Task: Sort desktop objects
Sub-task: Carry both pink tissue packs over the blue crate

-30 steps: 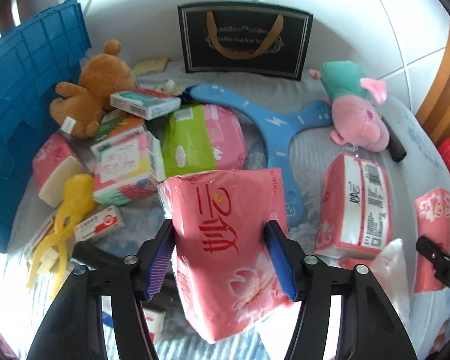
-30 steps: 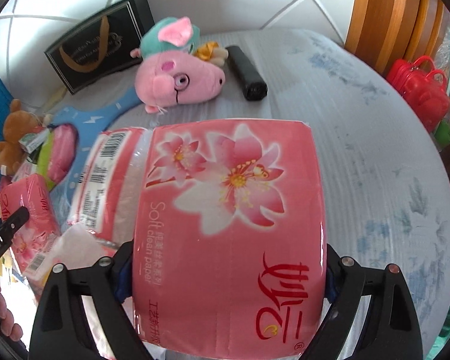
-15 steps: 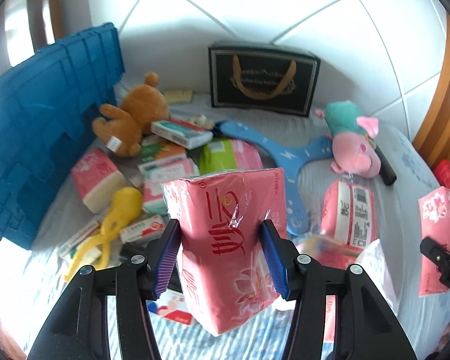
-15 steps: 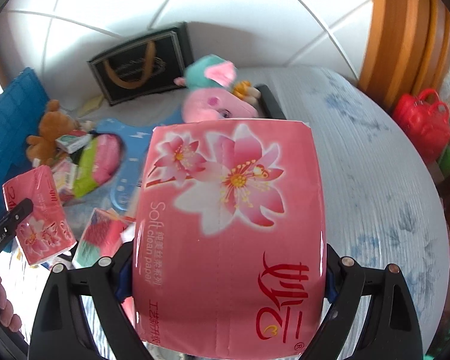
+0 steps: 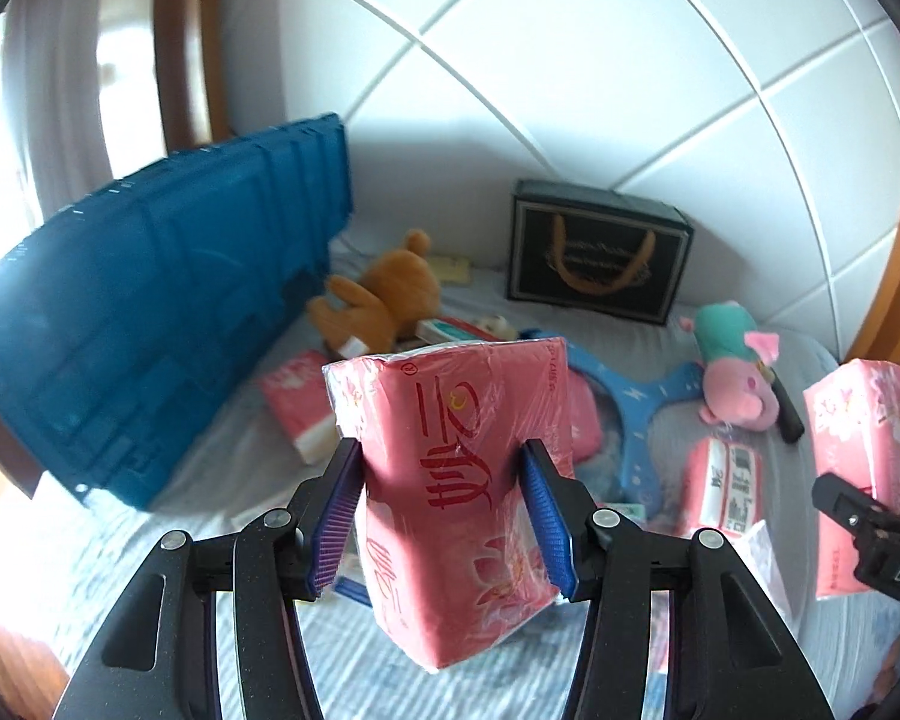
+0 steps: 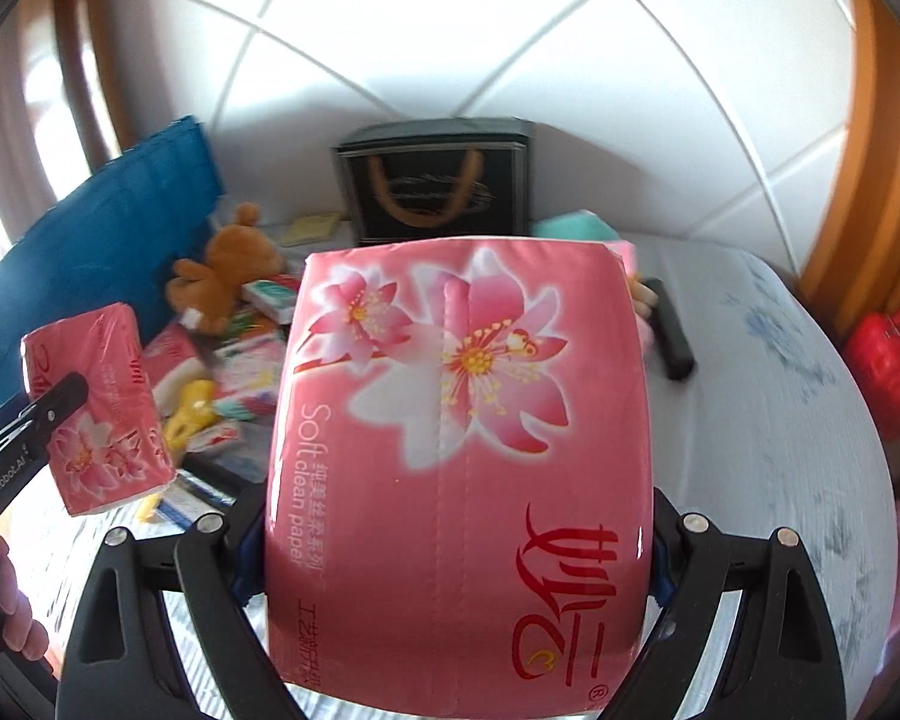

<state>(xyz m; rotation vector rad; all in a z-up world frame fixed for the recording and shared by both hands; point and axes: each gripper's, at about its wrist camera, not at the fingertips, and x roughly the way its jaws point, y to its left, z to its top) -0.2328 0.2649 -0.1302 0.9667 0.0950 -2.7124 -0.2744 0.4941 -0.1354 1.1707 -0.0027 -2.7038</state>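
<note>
While both grippers are raised above the table, each carries a pink tissue pack. Left gripper (image 5: 441,513): blue ribbed pads pinch a narrow pink tissue pack (image 5: 456,468) across its short width, wrapper dented at both pads; its jaws have just been closing tighter on that pack. The pack stands on end, clear of the cloth-covered table (image 5: 402,678).

Right gripper (image 6: 459,546): jaws spread wide, clamped on the flanks of a broad pink tissue pack (image 6: 462,438), flower print facing the camera, filling most of that view.

Beneath and beyond, on the table: more pink tissue packs, one with a barcode label (image 5: 729,480), another lying by the crate (image 5: 300,405). A blue boomerang-shaped toy (image 5: 636,414) lies behind the held pack, partly hidden. A pink pig plush (image 5: 738,372) sits right of it, with a black stick-like object (image 6: 669,333) just beside. A brown teddy bear (image 5: 384,300) lies near a blue plastic crate (image 5: 150,324) at the left. Farthest back, a black gift bag (image 5: 597,252) stands against the white tiled wall (image 5: 570,60).
</note>
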